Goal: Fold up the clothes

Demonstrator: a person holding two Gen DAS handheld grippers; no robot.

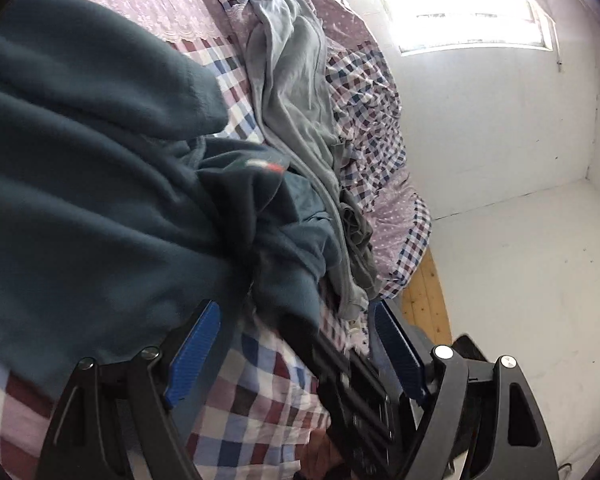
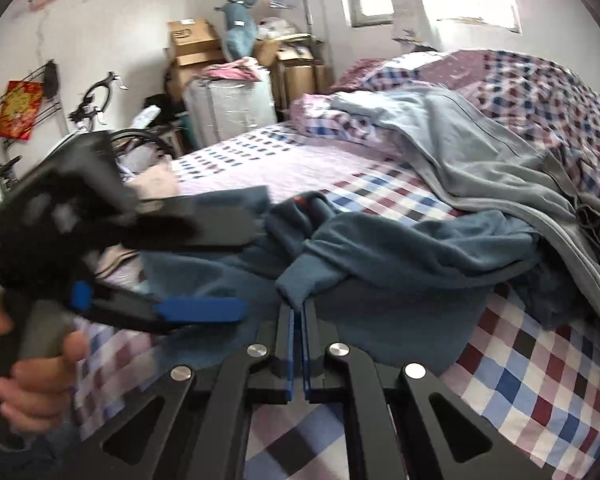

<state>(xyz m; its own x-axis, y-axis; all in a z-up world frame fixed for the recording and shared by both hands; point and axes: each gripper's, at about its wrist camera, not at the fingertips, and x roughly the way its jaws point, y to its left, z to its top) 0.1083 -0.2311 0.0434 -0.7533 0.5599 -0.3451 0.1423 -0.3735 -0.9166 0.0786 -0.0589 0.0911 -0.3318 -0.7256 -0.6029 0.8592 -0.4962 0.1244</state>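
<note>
Teal fleece (image 2: 400, 240) lies bunched on the checked bed (image 2: 540, 380), touching the grey garment (image 2: 480, 152) heaped to its right; right gripper (image 2: 299, 312) jaws clenched on a cuff-like end of the fleece, left gripper (image 1: 296, 344) jaws released, nothing between them. Risk, as I judge it: only a small bite of cuff, so a sharp pull could slip it or drag the grey garment along. Bed edge and floor (image 1: 424, 300) close on one side, open room toward the pillow end
</note>
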